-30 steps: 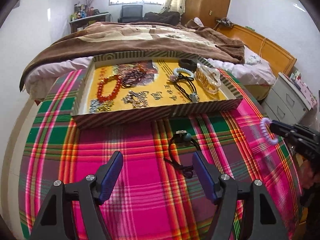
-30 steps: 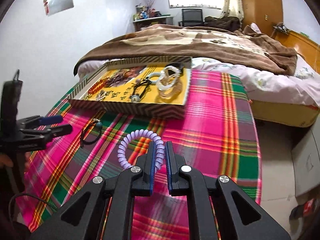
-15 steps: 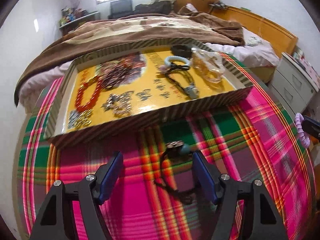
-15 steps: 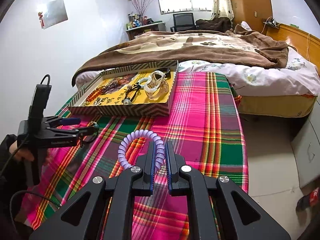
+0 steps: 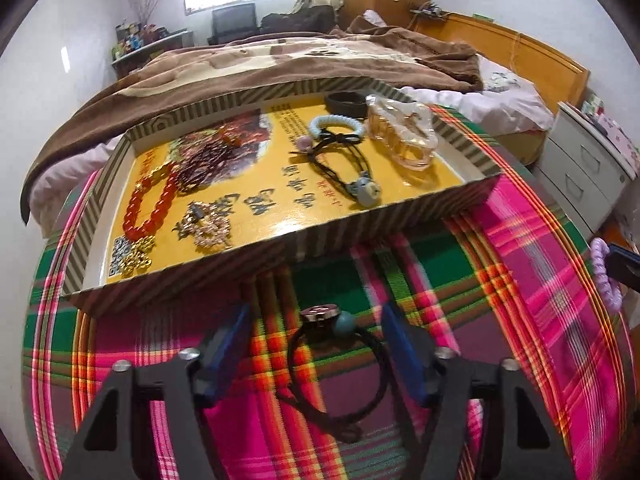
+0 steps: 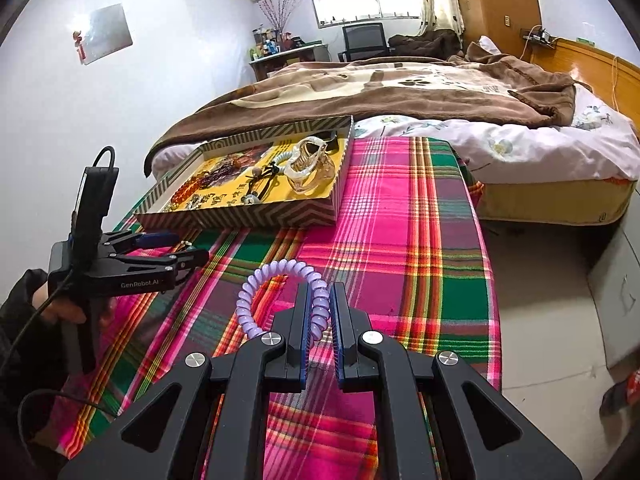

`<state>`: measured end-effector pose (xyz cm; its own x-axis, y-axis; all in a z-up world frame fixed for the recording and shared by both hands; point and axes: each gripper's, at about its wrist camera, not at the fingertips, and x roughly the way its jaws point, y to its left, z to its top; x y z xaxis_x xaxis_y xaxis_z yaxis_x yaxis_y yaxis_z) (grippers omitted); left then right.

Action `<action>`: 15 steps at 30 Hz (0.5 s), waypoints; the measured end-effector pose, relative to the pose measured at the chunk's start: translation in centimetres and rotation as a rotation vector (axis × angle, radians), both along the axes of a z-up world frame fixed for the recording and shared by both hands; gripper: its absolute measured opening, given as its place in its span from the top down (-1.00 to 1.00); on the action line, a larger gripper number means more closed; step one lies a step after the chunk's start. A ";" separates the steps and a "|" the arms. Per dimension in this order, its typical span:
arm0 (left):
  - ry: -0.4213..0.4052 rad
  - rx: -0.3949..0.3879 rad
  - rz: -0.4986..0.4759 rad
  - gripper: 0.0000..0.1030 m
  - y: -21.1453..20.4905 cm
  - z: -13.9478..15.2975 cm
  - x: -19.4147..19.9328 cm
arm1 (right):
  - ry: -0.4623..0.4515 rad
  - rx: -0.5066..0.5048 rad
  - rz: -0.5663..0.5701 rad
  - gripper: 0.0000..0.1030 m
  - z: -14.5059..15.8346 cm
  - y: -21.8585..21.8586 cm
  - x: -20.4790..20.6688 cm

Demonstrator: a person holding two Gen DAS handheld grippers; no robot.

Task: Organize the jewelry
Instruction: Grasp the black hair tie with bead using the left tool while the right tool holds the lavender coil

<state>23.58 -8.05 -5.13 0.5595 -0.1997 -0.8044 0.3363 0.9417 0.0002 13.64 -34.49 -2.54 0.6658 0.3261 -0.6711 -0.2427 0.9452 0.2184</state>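
My left gripper is open and low over the plaid cloth, its fingers on either side of a black cord hair tie with a teal bead and a round charm. My right gripper is shut on a purple spiral hair tie and holds it above the cloth; the tie also shows in the left wrist view at the right edge. The striped tray with a yellow floor lies just beyond the left gripper. It holds a red bead bracelet, dark beads, gold pieces, hair ties and a clear claw clip.
The table wears a pink and green plaid cloth. A bed with a brown blanket stands right behind the tray. A white drawer cabinet stands to the right of the table. The left gripper shows in the right wrist view.
My left gripper has moved forward and down, so the black cord hair tie now lies between its fingers. My right gripper still holds the purple spiral tie and has drifted back a little.
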 end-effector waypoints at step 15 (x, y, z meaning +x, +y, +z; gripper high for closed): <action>-0.016 -0.014 -0.005 0.50 -0.2 0.3 -1.0 | 0.001 0.007 -0.011 0.82 0.0 0.0 -0.2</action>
<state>22.55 -8.24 -4.79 0.5711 -0.2134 -0.7927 0.3407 0.9402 -0.0077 13.46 -34.46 -2.52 0.6684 0.3233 -0.6699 -0.2323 0.9463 0.2250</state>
